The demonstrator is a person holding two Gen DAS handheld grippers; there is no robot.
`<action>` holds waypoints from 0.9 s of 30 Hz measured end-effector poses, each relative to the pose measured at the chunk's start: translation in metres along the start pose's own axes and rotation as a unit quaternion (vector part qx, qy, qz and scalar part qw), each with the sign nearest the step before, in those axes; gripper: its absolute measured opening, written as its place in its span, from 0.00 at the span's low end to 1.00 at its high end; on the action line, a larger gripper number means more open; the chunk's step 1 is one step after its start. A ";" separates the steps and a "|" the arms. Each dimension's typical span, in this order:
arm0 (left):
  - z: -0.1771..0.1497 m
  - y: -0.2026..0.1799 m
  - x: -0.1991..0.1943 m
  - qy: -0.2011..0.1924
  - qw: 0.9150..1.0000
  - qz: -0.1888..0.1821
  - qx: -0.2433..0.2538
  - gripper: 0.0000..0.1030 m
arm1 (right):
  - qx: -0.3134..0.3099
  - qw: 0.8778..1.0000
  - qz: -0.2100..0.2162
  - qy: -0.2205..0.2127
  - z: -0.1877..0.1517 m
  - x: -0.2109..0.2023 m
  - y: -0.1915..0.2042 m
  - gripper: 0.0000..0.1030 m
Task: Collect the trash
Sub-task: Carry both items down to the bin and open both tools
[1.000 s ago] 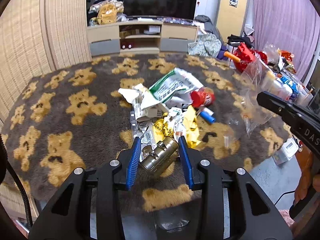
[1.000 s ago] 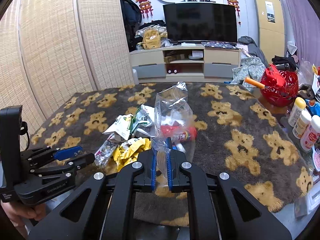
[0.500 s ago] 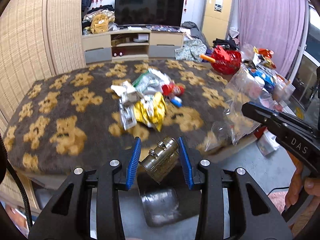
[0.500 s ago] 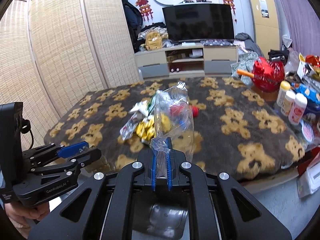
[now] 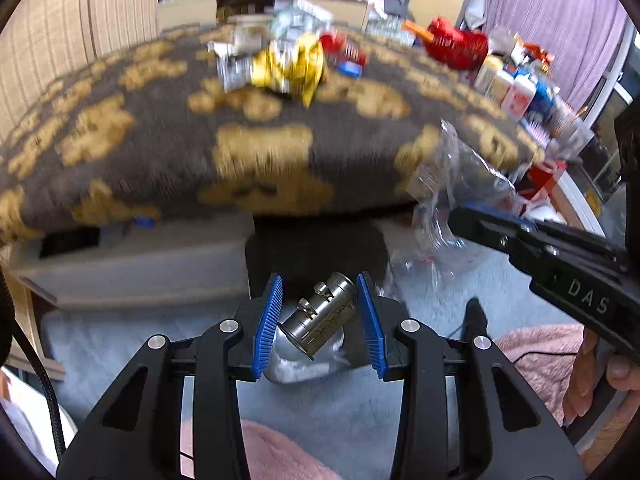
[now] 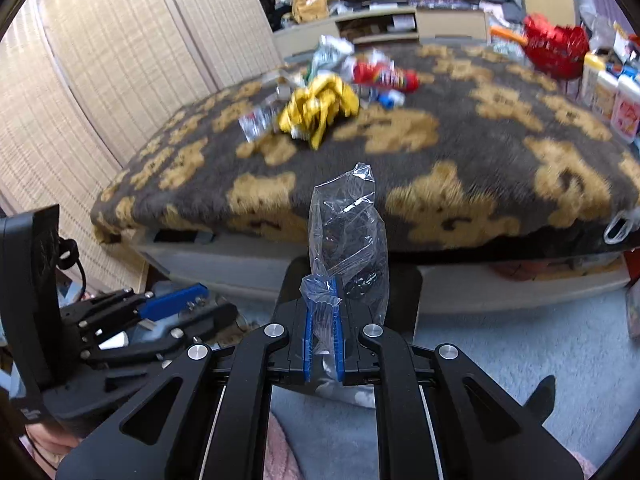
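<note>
My left gripper (image 5: pixel 319 285) is shut on a small metal cylinder (image 5: pixel 320 314), which lies tilted between the blue pads. It hangs over a black bin (image 5: pixel 320 248) with a silvery inside, on the floor in front of the bear-patterned blanket (image 5: pixel 120 152). My right gripper (image 6: pixel 322 320) is shut on a crumpled clear plastic bag (image 6: pixel 348 232) that stands up from its pads over the same bin (image 6: pixel 404 280). In the left wrist view the right gripper (image 5: pixel 472 216) comes in from the right with the bag (image 5: pixel 452 184). The left gripper (image 6: pixel 180 300) shows at lower left in the right wrist view.
A trash pile lies on the blanket: a yellow wrapper (image 6: pixel 320 108), a red packet (image 6: pixel 384 76), foil and paper scraps. A red basket (image 5: pixel 456 44) and several bottles (image 5: pixel 516 88) crowd the right. A woven screen (image 6: pixel 100 80) stands on the left. Grey floor and pink fabric (image 5: pixel 280 456) are below.
Both grippers have pulled back from the trash pile and sunk below the blanket's front edge, carrying the metal cylinder and the plastic bag. The bin now lies right under them.
</note>
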State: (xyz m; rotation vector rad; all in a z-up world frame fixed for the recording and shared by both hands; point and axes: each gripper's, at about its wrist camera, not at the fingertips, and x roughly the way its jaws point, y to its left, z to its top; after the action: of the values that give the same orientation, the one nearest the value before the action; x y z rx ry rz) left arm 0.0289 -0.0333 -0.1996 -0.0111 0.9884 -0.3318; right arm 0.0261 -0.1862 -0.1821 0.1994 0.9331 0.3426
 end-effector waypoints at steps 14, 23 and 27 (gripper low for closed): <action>-0.018 0.018 0.091 0.092 0.995 -0.022 -0.018 0.35 | 0.071 0.990 0.004 0.122 -0.032 0.097 -0.044 0.10; -0.016 0.020 0.108 0.105 0.994 -0.031 -0.020 0.37 | 0.082 0.987 0.004 0.137 -0.028 0.112 -0.044 0.14; -0.014 0.021 0.102 0.100 0.994 -0.028 -0.021 0.48 | 0.090 0.988 0.004 0.128 -0.023 0.108 -0.047 0.43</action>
State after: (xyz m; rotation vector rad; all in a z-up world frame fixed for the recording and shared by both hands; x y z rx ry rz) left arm 0.0744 -0.0401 -0.2942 -0.0449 1.1951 -0.3686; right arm 0.0760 -0.1887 -0.2916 0.3292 1.2196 0.2959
